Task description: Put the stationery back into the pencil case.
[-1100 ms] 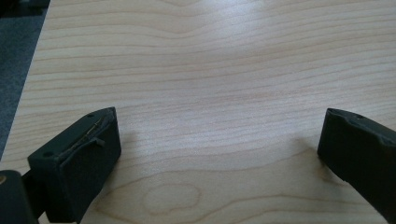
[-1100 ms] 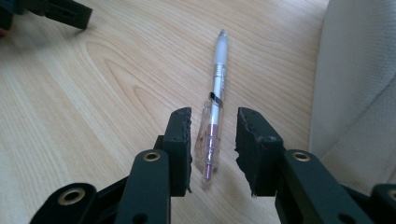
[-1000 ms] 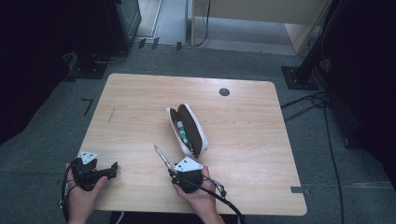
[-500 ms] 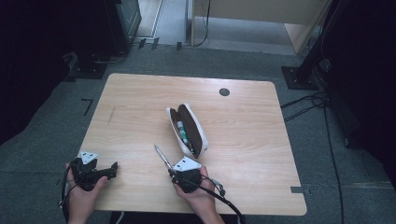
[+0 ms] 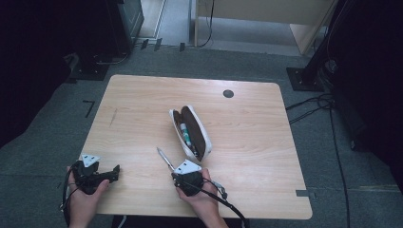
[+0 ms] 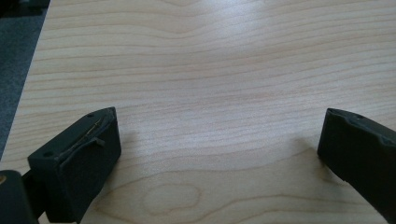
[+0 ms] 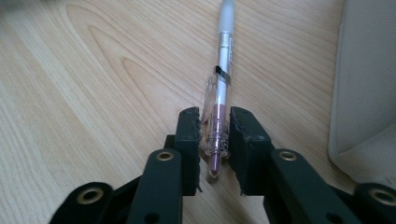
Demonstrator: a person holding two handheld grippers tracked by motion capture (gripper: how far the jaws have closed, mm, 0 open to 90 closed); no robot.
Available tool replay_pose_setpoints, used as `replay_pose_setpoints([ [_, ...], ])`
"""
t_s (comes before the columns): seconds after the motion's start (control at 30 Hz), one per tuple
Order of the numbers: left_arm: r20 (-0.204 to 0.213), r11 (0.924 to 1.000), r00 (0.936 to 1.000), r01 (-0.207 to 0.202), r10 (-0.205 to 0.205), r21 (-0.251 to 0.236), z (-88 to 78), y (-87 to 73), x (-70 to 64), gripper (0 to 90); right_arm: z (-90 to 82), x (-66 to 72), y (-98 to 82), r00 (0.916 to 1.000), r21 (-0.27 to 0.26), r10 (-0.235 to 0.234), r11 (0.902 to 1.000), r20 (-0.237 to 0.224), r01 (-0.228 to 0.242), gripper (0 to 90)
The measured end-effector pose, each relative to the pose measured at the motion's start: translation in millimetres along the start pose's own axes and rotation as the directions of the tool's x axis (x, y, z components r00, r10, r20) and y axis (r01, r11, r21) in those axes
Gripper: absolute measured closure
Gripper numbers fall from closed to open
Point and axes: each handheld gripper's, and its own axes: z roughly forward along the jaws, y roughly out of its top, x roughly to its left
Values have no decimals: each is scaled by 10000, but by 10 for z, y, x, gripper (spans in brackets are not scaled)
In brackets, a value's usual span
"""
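Note:
A clear pen (image 7: 223,70) with a frosted cap and a purple end lies on the wooden table (image 5: 142,104), pointing away from me. My right gripper (image 7: 215,126) has just been closing, and its pads now press the pen's near end from both sides. From above, the pen (image 5: 165,157) sticks out up-left of the right gripper (image 5: 176,168), just left of an open white pencil case (image 5: 202,130) with a brown lining. My left gripper (image 5: 115,171) rests near the front left edge. Its jaws stand wide apart over bare wood (image 6: 219,140).
A green-and-white marker (image 5: 185,133) lies inside the case, whose pale side (image 7: 369,70) runs along the right of the right gripper view. A black round grommet (image 5: 228,93) sits near the table's far edge. Dark equipment stands on the grey floor around the table.

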Motion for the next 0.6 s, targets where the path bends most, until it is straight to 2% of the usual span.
replay_pose_setpoints([
  [0.23,-2,10000,10000,-1,1,3,0,0,0,0,-52,-1,-34,9996,-58,-270,9996,-3,270,761],
  [0.3,-1,10000,10000,-2,2,1,0,0,0,0,-106,-19,-59,9991,-220,-410,9989,-54,409,849],
  [0.33,-2,10000,10000,-1,1,2,0,0,0,0,-124,-28,-68,9989,-238,-464,9986,-8,463,855],
  [0.5,-2,10000,10000,-1,1,1,0,0,0,0,-163,-73,-145,9986,-17,-520,9986,-88,520,828],
  [0.6,-3,10000,10000,-4,4,6,0,0,0,0,-189,-80,-150,9991,-214,-390,9990,-153,387,795],
])
